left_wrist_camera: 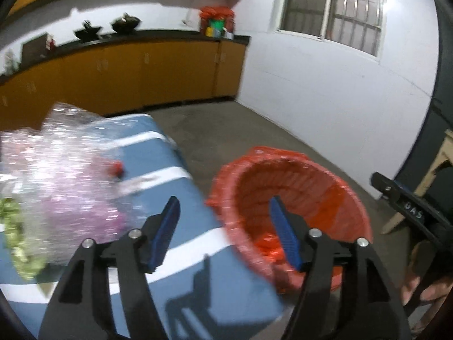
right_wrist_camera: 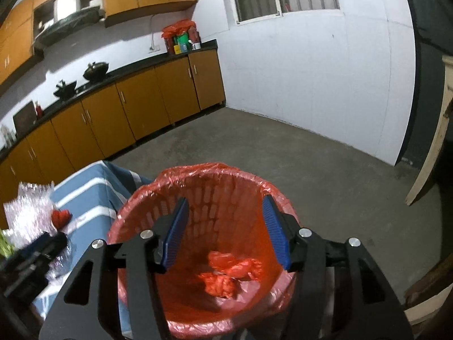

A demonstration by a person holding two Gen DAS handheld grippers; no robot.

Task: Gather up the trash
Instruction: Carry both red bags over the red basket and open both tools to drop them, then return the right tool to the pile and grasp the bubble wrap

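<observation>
On the far left, a crumpled sheet of clear plastic wrap [left_wrist_camera: 65, 170] lies on a table covered with a blue cloth with white stripes [left_wrist_camera: 181, 198]. Some green scraps [left_wrist_camera: 14, 226] sit at its near left edge, and a small red scrap [left_wrist_camera: 117, 168] lies on the cloth just beside the wrap's right side. The table's right edge runs diagonally from far to near, and a round bin lined with an orange-red bag [left_wrist_camera: 297, 187] stands on the floor just beside that edge. Crumpled orange-red trash [right_wrist_camera: 229, 272] lies at the bottom of the bin.

Beyond the table and bin, bare grey concrete floor [right_wrist_camera: 283, 147] stretches open to a row of yellow-brown cabinets [right_wrist_camera: 127, 113] along the far left wall and a white wall [right_wrist_camera: 311, 70] at the far right. A pale wooden frame [right_wrist_camera: 430, 153] leans at the right edge of the room.

The left gripper [left_wrist_camera: 226, 226] points downward over the table's right edge, one blue finger [left_wrist_camera: 165, 226] above the cloth and the other above the bin's rim. Its jaws are spread apart with nothing between them. This view is blurred.

The right gripper [right_wrist_camera: 226, 226] points down into the bin's mouth, jaws parted and empty, the trash lying below them. A hand shows dimly behind it at the right edge of the left view.
</observation>
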